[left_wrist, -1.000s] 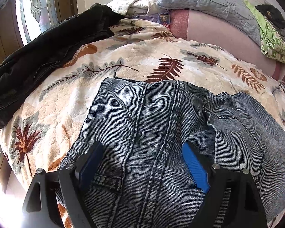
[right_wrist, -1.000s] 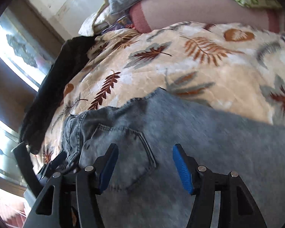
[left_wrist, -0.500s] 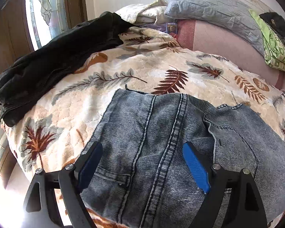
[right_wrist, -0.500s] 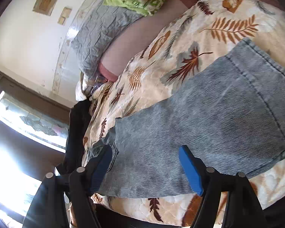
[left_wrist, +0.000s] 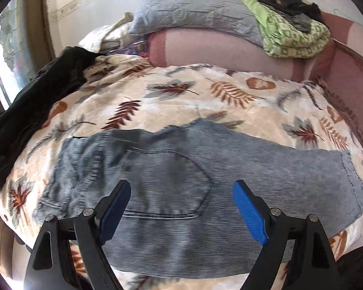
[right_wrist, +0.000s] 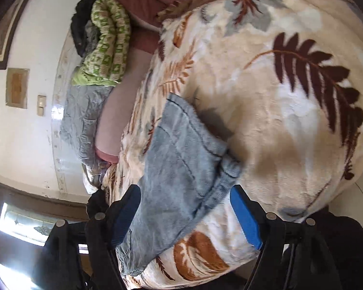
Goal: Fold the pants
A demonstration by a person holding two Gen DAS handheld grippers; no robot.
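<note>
Leaf-print blanket (left_wrist: 181,101): pale-blue denim pants (left_wrist: 181,169) folded lengthwise, flat. Left hand-held gripper (left_wrist: 181,200) apart; right (right_wrist: 185,207) closing, w/o grip.

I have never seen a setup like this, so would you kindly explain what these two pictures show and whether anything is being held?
A person holds black tongs with blue pads in each hand; a camera on each looks along its fingers. One picture comes from the left tongs, the other from the right tongs, which view the scene rolled sideways. Faded blue denim jeans lie flat on a cream blanket with leaf prints; a black garment lies at its edge. The left tongs are open; the right ones are closing slightly. Neither holds anything.
</note>
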